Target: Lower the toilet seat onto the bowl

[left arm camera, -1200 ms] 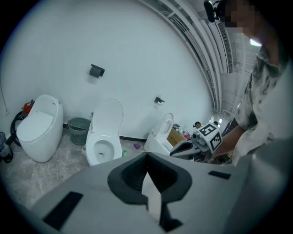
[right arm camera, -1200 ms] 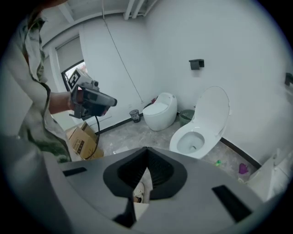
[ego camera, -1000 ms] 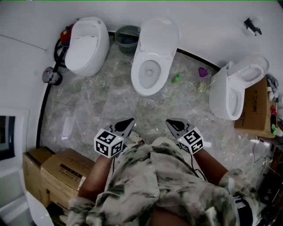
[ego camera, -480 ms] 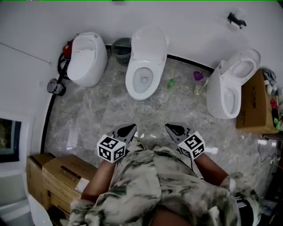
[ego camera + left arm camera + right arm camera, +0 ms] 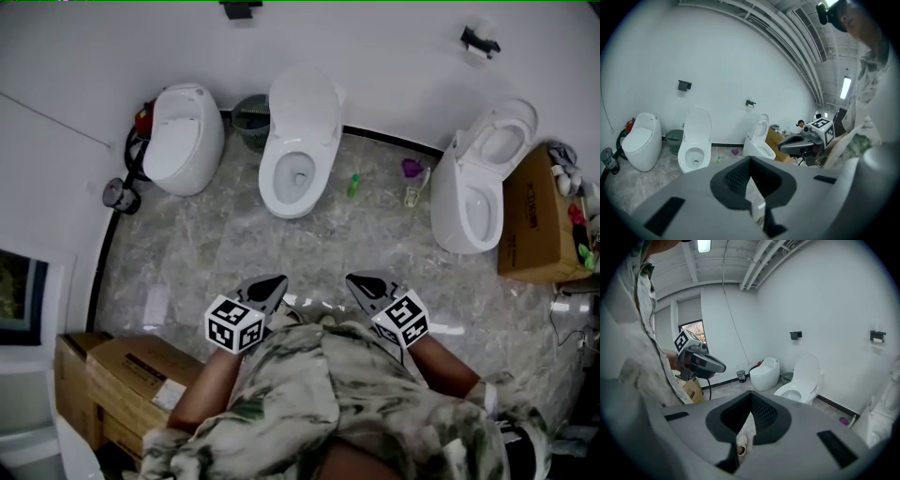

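Both grippers sit where they were in the head view, but all the toilets have shrunk and drifted up and left, and more white wall shows above them.

Three white toilets stand along the curved wall on grey marbled floor [image 5: 234,244]. The left egg-shaped toilet [image 5: 183,139] has its lid shut. The middle toilet [image 5: 298,150] has its lid raised against the wall and its bowl open; whether a seat lies on its rim I cannot tell. The right toilet [image 5: 473,192] has its oval ring-shaped toilet seat [image 5: 503,141] tipped up, off the bowl.

One dark round wastebasket [image 5: 249,114] stands between the left and middle toilets. One small green bottle [image 5: 353,185] and one purple item [image 5: 411,167] lie between the middle and right toilets. Two brown cardboard boxes [image 5: 136,370] stand at lower left, and a third [image 5: 530,220] just beside the right toilet.

Each gripper view shows its jaws closed tip to tip on nothing. The left gripper [image 5: 272,286] and right gripper [image 5: 361,283] point at the floor, well apart from every toilet.
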Available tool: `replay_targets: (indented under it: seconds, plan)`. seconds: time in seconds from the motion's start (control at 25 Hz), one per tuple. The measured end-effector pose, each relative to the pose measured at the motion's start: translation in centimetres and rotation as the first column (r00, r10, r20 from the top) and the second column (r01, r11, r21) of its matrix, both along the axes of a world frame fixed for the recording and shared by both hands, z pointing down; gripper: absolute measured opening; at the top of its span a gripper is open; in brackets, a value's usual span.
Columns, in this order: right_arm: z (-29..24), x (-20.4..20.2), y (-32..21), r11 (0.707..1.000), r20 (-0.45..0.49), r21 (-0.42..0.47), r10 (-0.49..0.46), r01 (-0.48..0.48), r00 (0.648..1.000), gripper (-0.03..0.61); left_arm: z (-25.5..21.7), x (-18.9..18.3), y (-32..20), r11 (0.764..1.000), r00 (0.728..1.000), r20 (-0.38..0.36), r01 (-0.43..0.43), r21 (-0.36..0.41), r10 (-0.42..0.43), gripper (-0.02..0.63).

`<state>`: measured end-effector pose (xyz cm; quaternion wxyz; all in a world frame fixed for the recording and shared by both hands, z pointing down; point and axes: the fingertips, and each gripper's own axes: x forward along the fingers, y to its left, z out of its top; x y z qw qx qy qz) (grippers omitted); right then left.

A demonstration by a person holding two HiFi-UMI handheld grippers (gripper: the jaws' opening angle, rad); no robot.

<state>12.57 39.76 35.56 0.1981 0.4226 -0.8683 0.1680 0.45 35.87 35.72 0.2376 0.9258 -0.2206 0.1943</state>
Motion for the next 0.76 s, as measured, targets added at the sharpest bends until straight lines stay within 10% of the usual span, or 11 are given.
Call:
replay_targets:
  seconds: [0.76]
  plan:
    - [-0.5,3.6,6.9,0.990,-0.029,0.016,0.142,-0.141,0.989,0.021,-1.0,4.4,5.0,0.984,0.984,0.016,-0.178,0.023,0.177,0.023]
